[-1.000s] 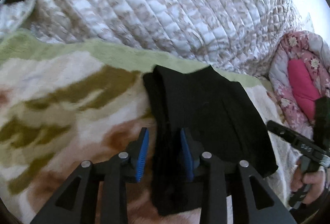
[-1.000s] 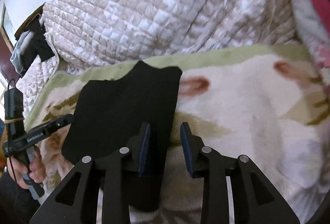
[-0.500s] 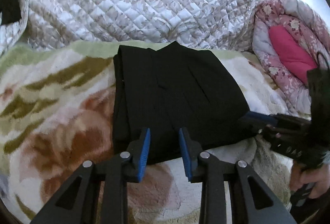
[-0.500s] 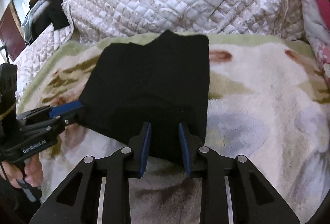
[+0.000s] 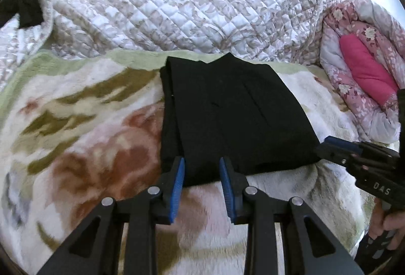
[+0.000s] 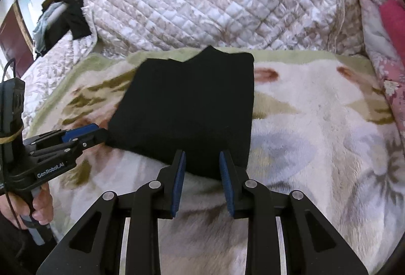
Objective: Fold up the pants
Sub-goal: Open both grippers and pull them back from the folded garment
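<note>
The black pants [image 5: 227,113] lie folded into a compact rectangle on a fleece blanket [image 5: 88,135]; they also show in the right wrist view [image 6: 187,107]. My left gripper [image 5: 201,175] is open and empty, its tips at the near edge of the pants. My right gripper [image 6: 201,168] is open and empty, at the near right corner of the pants. Each gripper shows in the other's view: the right one [image 5: 354,151] at the pants' right corner, the left one [image 6: 76,135] at their left corner.
A quilted white-and-beige bedspread [image 5: 177,1] is piled behind the pants. A rolled pink floral quilt [image 5: 362,82] lies at the right. Dark clothes [image 6: 63,19] hang at the far left. The blanket [image 6: 316,123] extends to the right of the pants.
Both grippers have drawn back from over the pants to their near edge. The pants now lie flat and in full view.
</note>
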A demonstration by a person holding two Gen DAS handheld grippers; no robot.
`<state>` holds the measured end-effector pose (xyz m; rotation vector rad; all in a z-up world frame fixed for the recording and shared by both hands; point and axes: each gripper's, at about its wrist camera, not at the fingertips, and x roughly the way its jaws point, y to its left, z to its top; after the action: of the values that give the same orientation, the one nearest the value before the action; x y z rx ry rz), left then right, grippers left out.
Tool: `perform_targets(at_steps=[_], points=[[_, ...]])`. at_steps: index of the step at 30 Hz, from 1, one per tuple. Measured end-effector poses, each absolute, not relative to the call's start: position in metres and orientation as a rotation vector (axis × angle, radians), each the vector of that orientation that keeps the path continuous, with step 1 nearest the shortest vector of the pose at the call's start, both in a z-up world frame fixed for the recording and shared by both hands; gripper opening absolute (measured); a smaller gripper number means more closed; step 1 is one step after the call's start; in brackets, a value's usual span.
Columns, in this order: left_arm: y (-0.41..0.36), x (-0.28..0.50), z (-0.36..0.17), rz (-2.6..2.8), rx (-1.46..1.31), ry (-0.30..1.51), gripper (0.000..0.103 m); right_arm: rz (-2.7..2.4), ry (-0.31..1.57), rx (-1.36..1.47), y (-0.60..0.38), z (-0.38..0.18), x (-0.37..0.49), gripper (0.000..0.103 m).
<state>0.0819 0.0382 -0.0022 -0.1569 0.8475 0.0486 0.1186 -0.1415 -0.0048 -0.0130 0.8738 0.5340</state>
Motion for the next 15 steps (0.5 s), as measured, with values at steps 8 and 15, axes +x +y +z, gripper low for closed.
perform_targets(at_steps=[8, 15], points=[[0.026, 0.033, 0.016, 0.084, -0.158, 0.834, 0.033, 0.540, 0.851, -0.031, -0.142, 0.010, 0.061, 0.058], [0.017, 0.007, 0.011, 0.103, -0.131, 0.838, 0.036, 0.517, 0.863, -0.032, -0.147, -0.003, 0.033, 0.058]])
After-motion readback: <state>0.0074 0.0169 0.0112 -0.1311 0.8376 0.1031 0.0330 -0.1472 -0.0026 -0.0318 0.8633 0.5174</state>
